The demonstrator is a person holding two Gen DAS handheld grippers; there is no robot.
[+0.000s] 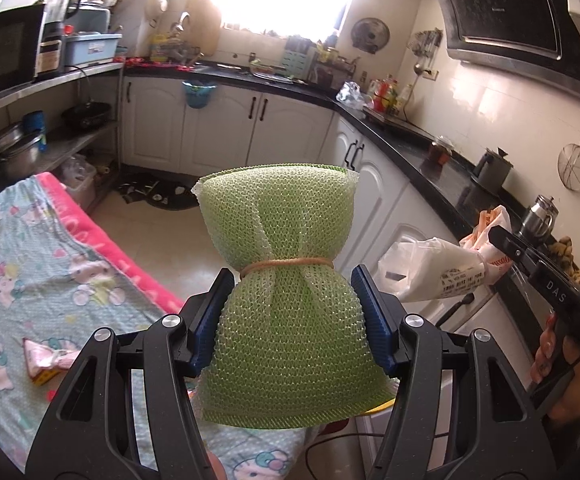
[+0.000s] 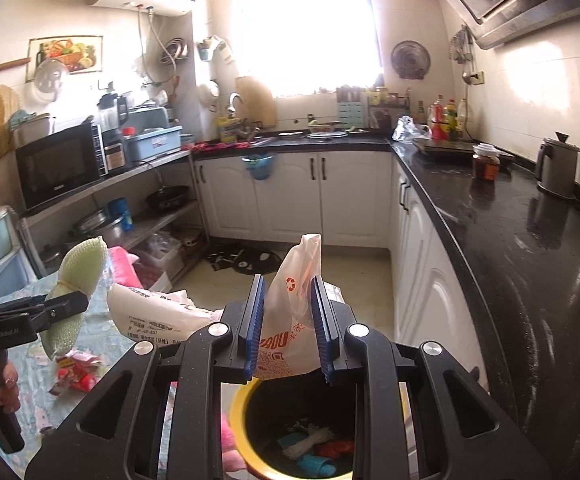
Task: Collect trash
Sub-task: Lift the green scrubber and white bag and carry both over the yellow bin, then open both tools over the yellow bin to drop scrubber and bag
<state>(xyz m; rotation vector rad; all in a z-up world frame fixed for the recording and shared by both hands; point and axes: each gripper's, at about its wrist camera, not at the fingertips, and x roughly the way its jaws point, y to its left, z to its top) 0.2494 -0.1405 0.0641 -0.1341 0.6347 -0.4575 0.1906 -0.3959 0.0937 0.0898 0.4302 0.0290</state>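
Observation:
A green mesh scrubber (image 1: pixel 285 220), tied at the waist with a rubber band, stands upright between the blue pads of my left gripper (image 1: pixel 292 280), which is shut on it. My right gripper (image 2: pixel 287 284) is shut on a white plastic bag with orange print (image 2: pixel 294 320). A second white printed bag (image 2: pixel 157 316) sticks out to its left; whether it is gripped too I cannot tell. Directly below the right gripper sits a round bin with a yellow rim (image 2: pixel 237 412) and several scraps inside. Each gripper shows in the other's view: left gripper (image 2: pixel 71 304), right gripper (image 1: pixel 498 240).
A table with a cartoon-print cloth (image 1: pixel 29 264) lies to the left, with a pink and red wrapper (image 1: pixel 45 364) on it. A black countertop (image 2: pixel 510 240) with a kettle and jar runs along the right. White cabinets (image 2: pixel 290 196) line the far wall. A dark mat (image 2: pixel 245 260) lies on the floor.

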